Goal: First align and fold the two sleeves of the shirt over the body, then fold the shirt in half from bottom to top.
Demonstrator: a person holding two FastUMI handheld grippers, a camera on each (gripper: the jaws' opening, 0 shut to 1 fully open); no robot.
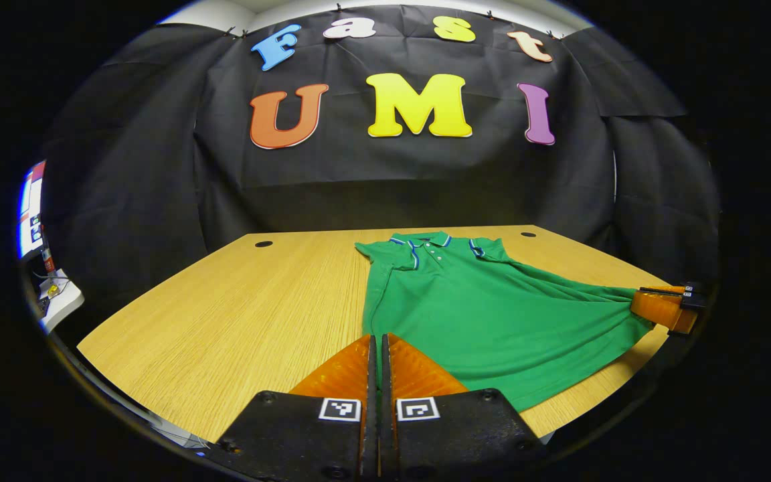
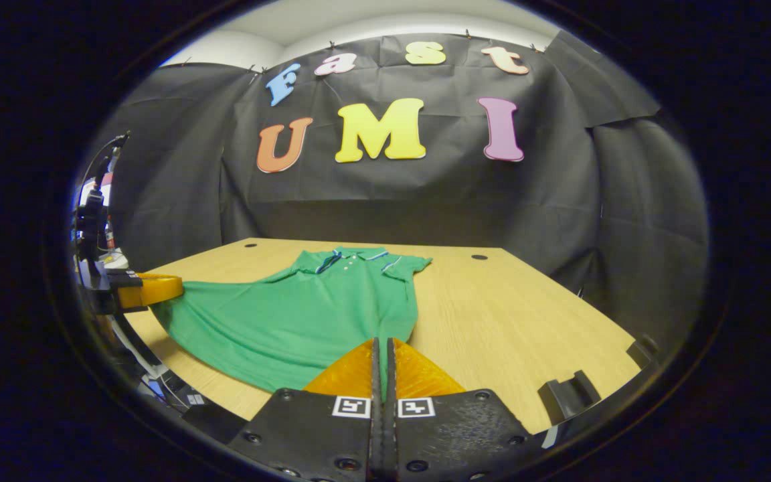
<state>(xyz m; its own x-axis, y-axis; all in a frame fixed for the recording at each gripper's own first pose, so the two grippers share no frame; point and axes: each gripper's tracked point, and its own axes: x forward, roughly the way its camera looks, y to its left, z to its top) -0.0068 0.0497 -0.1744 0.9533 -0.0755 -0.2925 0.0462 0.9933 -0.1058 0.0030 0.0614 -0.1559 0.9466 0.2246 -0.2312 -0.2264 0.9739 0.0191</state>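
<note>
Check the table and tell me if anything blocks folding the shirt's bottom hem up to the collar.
Nothing visible does. The green shirt lies on the wooden table, both grippers shut on its hem corners; no object between hem and collar.

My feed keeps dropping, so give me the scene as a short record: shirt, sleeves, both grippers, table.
shirt: green polo, flat on the table, collar toward the far wall, hem near the grippers
sleeves: both look already folded in over the body
left gripper: shut on the hem at one bottom corner
right gripper: shut on the hem at the other bottom corner
hem: pulled taut between the two grippers
bottom-to-top fold: not yet done
table: wooden, two dark round holes near its far edge
</note>
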